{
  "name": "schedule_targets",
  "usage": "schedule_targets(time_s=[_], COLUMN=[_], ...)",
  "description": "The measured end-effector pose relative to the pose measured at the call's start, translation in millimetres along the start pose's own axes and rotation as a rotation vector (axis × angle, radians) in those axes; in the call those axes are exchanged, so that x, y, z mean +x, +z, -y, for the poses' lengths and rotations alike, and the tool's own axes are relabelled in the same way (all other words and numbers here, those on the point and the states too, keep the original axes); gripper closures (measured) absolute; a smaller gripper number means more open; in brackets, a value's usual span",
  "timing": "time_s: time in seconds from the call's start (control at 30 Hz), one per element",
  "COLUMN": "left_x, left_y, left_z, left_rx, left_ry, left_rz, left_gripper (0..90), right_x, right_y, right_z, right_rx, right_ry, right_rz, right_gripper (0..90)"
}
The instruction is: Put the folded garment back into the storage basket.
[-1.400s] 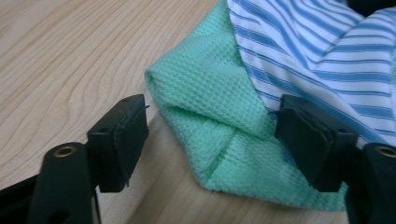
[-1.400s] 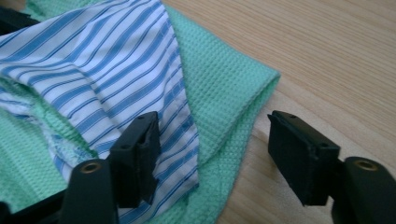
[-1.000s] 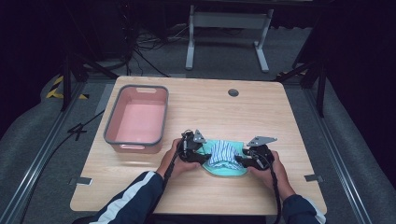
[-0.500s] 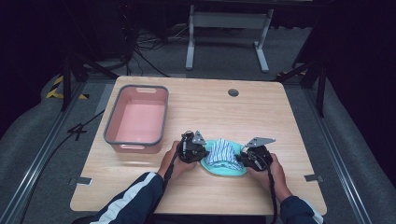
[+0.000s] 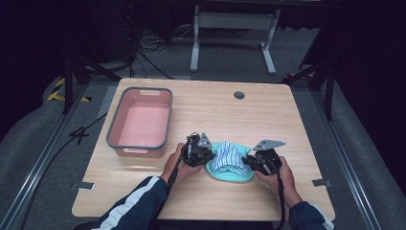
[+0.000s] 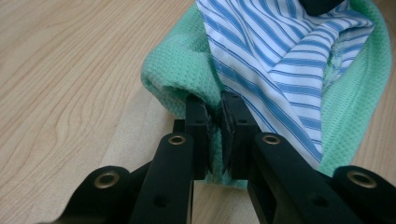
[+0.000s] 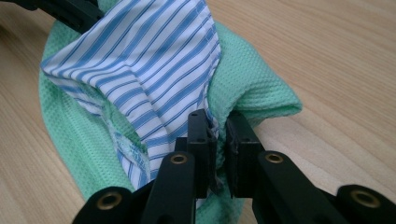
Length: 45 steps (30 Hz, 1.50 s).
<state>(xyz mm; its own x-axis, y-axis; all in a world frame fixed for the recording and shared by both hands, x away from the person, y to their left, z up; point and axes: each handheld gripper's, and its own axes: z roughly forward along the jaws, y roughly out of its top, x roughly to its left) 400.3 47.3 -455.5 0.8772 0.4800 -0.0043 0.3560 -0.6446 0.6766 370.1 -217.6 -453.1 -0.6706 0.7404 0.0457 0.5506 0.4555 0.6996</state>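
No brand, label or writing can be read on anything here. The pile of cloth lies on the wooden table (image 5: 297, 124), toward its near edge and just right of the pink basket (image 5: 140, 122): a green cloth (image 5: 233, 175) underneath, a blue-and-white striped cloth (image 5: 228, 156) heaped on top of it.

The left gripper (image 5: 203, 154) meets the pile from the basket's side. In the left gripper view its jaws have just been closing and are now clamped on a fold of the green cloth (image 6: 187, 74) where the striped cloth (image 6: 280, 51) overlaps it; fabric is pinched between the pads. The right gripper (image 5: 253, 160) bites the opposite side of the pile, away from the basket. In the right gripper view its jaws have likewise just been closing and are pressed together on the green cloth (image 7: 252, 88) with the striped cloth's (image 7: 154, 60) hem caught in the same pinch.

The basket stands open, touching neither gripper, with a narrow strip of bare wood between its near right corner and the left hand. Beyond the pile, and to the right of it away from the basket, the tabletop is bare wood up to a round cable hole (image 5: 239, 95) near the far edge. Off the table, behind the basket, stand a metal frame (image 5: 230, 28) and loose cables (image 5: 143, 57) on the floor.
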Motion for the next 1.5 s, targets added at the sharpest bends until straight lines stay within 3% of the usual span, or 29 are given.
schedule_targets(time_s=[0.23, 0.33, 0.4, 0.77, 1.5], left_x=[-2.1, -3.4, -4.2, -5.7, 8.6], left_y=[-6.2, -9.7, -12.2, -24.6, -55.9], left_z=[-5.1, -8.0, -11.2, -31.7, -49.2], left_rx=[-0.015, -0.017, -0.016, -0.011, -0.083], left_ry=[-0.006, -0.009, -0.004, 0.04, 0.031], left_rz=[0.005, 0.01, 0.013, -0.032, -0.091], left_gripper=[82.5, 82.5, 82.6, 82.9, 83.0], right_x=[-1.5, -0.3, 1.6, 0.0, 3.1], right_y=[-9.0, -12.7, -15.6, -28.5, -40.6], right_z=[-3.8, -5.1, -7.6, -25.1, -61.1], right_rx=[-0.022, -0.026, -0.022, -0.062, -0.103], right_ry=[0.016, 0.048, 0.04, 0.061, 0.03], right_rz=[0.001, -0.008, 0.007, 0.033, 0.042], right_gripper=[81.8, 81.8, 81.7, 81.8, 81.7])
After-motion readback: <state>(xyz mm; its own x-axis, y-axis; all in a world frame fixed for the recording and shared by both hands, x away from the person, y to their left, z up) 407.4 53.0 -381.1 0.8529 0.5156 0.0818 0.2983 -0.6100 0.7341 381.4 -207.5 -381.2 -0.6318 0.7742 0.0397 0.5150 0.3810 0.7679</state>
